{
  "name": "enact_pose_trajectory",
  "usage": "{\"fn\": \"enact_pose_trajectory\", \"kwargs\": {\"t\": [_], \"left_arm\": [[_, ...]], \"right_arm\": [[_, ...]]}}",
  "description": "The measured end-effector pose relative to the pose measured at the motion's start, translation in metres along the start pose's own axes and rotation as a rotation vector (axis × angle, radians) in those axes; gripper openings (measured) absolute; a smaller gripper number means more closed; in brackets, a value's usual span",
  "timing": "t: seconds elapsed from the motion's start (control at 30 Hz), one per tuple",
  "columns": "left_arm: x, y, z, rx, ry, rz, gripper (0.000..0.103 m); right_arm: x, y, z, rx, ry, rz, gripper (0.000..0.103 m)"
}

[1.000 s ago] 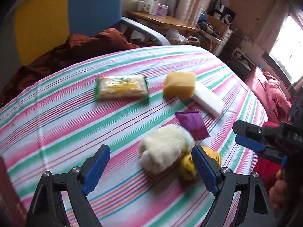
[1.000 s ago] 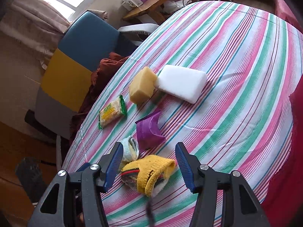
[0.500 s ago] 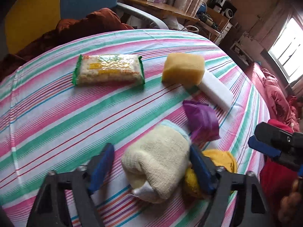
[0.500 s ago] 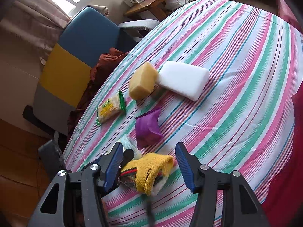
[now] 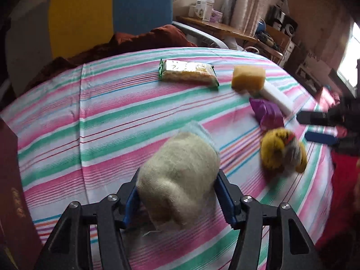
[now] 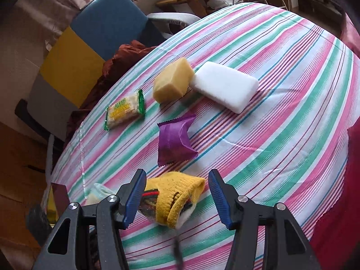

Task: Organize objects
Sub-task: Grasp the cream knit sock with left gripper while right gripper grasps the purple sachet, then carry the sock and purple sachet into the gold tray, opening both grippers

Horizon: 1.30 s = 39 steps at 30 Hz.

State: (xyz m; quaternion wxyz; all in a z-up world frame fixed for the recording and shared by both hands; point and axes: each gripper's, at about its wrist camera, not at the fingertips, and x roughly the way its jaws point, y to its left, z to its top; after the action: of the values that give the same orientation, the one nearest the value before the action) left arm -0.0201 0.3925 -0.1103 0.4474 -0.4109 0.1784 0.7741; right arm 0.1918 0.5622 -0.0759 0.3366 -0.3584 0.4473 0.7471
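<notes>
Closed now, left gripper (image 5: 177, 199) clamps cream sock (image 5: 180, 180); right gripper (image 6: 176, 199) gapes over yellow sock (image 6: 177, 193) (stripes visible here only).

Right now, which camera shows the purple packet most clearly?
The right wrist view: the purple packet lies sharp and whole in mid-frame, ahead of the open right tool. The left wrist view shows it small, blurred, and far to the right.
</notes>
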Motion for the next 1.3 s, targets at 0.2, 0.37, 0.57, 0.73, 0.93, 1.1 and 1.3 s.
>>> {"fn": "enact_pose_trajectory", "kwargs": {"t": [0.2, 0.37, 0.57, 0.73, 0.93, 1.1, 1.3], "left_arm": [[0.006, 0.000, 0.001, 0.014, -0.002, 0.000, 0.060], [0.006, 0.000, 0.001, 0.019, -0.008, 0.001, 0.061], [0.006, 0.000, 0.000, 0.017, -0.018, -0.004, 0.061], [0.005, -0.001, -0.002, 0.021, -0.026, 0.002, 0.061], [0.001, 0.009, 0.000, -0.028, -0.031, -0.022, 0.052], [-0.013, 0.012, 0.000, -0.067, -0.008, -0.030, 0.051], [-0.065, 0.016, -0.001, -0.062, -0.076, -0.007, 0.052]], "right_arm": [[0.001, 0.017, 0.001, -0.066, 0.014, -0.044, 0.058], [0.018, 0.032, 0.018, -0.124, 0.041, -0.124, 0.058], [0.057, 0.034, 0.032, -0.150, 0.052, -0.184, 0.041], [0.054, 0.035, 0.030, -0.184, 0.017, -0.185, 0.038], [0.048, 0.059, 0.024, -0.284, -0.003, -0.080, 0.038], [0.045, 0.083, 0.013, -0.430, -0.026, -0.074, 0.038], [0.038, 0.106, -0.001, -0.548, -0.059, -0.040, 0.038]]}}
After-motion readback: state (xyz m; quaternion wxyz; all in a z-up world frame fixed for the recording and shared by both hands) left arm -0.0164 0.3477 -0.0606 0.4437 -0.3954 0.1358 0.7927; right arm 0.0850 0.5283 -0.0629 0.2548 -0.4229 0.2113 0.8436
